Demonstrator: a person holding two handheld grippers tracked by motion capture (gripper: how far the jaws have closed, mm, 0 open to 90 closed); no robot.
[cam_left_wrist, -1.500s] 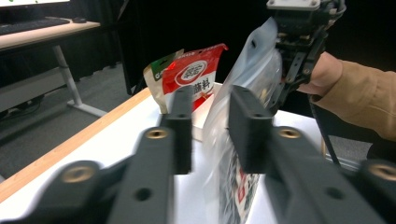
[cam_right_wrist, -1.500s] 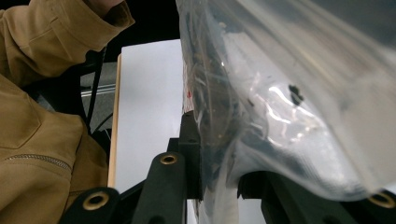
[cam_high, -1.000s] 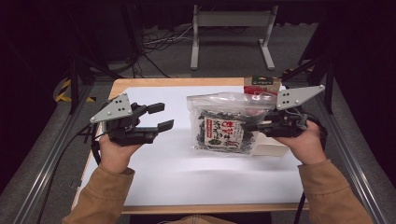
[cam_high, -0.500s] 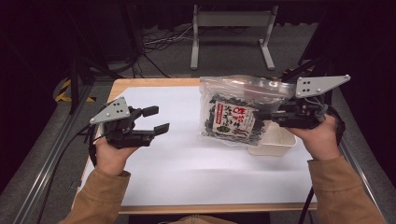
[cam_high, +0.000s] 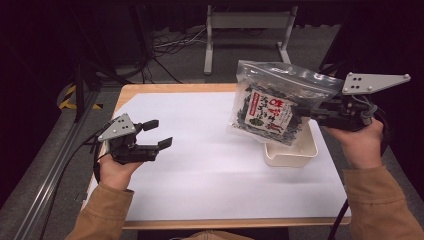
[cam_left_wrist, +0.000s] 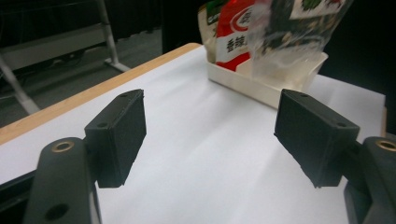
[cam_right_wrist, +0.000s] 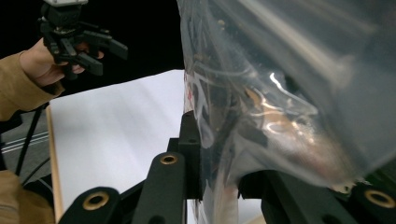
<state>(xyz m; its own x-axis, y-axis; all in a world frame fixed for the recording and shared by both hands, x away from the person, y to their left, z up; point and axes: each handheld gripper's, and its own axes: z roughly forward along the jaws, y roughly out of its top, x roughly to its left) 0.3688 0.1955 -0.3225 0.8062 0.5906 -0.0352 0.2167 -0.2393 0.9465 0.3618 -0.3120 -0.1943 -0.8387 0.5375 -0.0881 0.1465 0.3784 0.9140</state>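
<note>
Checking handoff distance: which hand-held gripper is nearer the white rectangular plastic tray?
Right. The right hand-held gripper hangs just above the white rectangular plastic tray, clamped on a clear zip bag of dark dried food. The left hand-held gripper, jaws just opening, is across the table.

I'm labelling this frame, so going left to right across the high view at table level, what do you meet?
Left gripper, black jaws open over the white sheet → clear plastic bag of dark dried food with a red and white label, above the cream tray → right gripper clamping the bag.
</note>
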